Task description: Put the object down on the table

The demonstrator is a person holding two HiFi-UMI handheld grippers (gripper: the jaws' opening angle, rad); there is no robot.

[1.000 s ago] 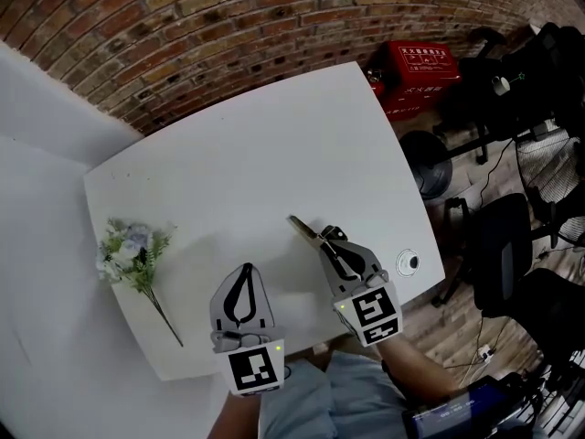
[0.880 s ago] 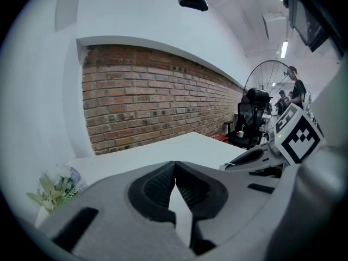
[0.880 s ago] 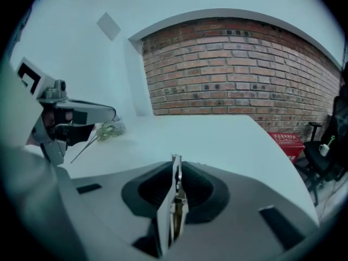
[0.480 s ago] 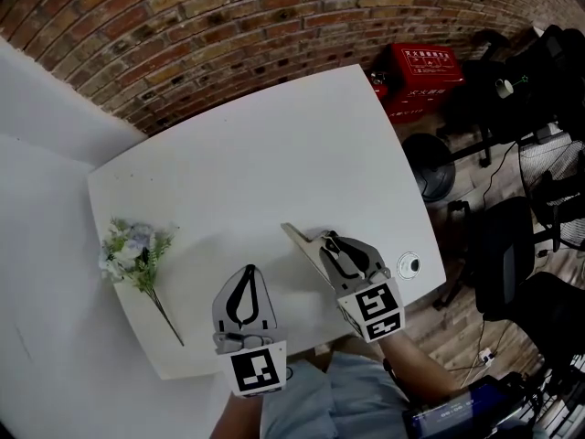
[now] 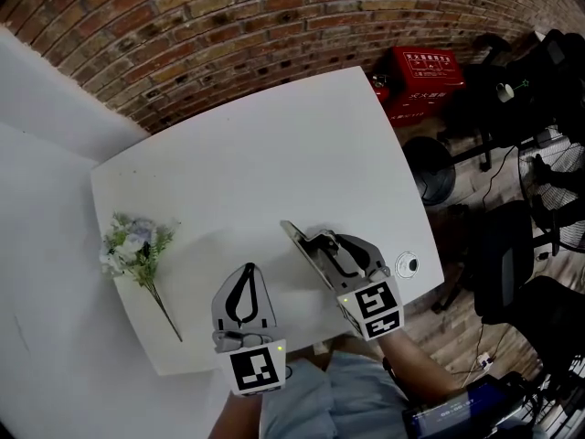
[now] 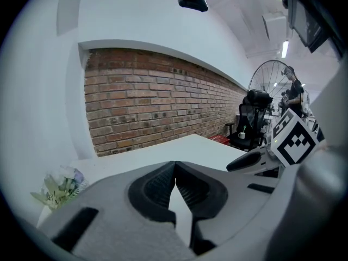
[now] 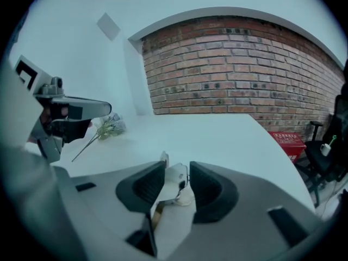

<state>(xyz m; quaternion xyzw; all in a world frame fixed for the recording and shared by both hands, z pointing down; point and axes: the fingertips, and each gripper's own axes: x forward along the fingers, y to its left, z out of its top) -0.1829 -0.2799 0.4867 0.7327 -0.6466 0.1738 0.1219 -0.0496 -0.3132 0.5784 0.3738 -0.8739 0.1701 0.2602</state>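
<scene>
white desk (image 5: 274,144), brick wall behind. right claw (image 5: 325,242) sits low over the near-right part of the desk, jaws opening, with the object (image 5: 297,238) between them. in the right gripper view the object (image 7: 173,179) stands in the gap of the right claw (image 7: 175,170). there's daylight on its right side and the left pad is close or just touching, so it reads as released, not clamped.

object looks like a flat, pale, blade-like piece with a brownish bit at the near end. can't name it better than that. it seems to be down on the desk or very nearly, but contact isn't clear from the head view.

key relation: the long axis runs from inside the jaws out to the far left, roughly in line with the claw. the free end pokes out ahead of the tips. so the clean exit is probably straight back along that axis, toward near right. a sideways pull would likely drag or spin it.

left claw (image 5: 243,277) is closed and empty, tips meeting (image 6: 174,165). it's parked near the desk's near edge, left of the right one and apart from the object. right is the only claw in play.

flowers (image 5: 135,245) lie far left, well clear.
</scene>
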